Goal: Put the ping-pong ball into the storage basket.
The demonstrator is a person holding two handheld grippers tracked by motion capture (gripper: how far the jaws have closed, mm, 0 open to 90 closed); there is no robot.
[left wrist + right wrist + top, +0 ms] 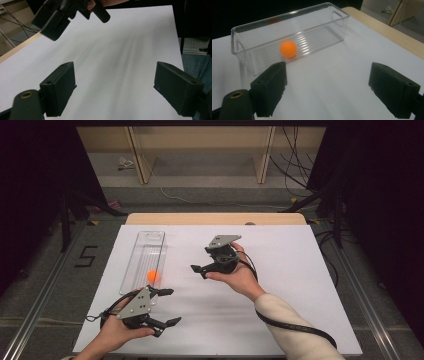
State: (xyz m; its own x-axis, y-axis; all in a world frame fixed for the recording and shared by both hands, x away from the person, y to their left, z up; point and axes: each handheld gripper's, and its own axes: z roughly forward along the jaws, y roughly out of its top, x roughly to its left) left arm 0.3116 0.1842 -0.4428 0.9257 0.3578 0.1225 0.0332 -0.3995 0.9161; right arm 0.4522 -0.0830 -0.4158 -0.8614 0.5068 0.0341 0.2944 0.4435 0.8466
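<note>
Ball (288, 49): orange, lying inside the clear bin (319, 17), ahead and to the left of the right tool's jaws in the right gripper view; nothing grips it.
Right tool (210, 267): held above the worktop (280, 285) in the person's right hand (239, 272), jaws spread wide apart with only white surface between them; it faces the bin's long side.
Left tool (170, 306): held in the person's left hand (117, 332) at the near edge of the worktop, jaws also wide apart and holding nothing.
Bin from the left tool: just beyond it in the high view, its near end close to the upper jaw.
Ball from the left tool: just past the jaw tips, at the bin's near end.
Tools to each other: apart; the left gripper view shows the right tool ahead at the top left.
Worktop: white sheet, wooden edge along the far side.
</note>
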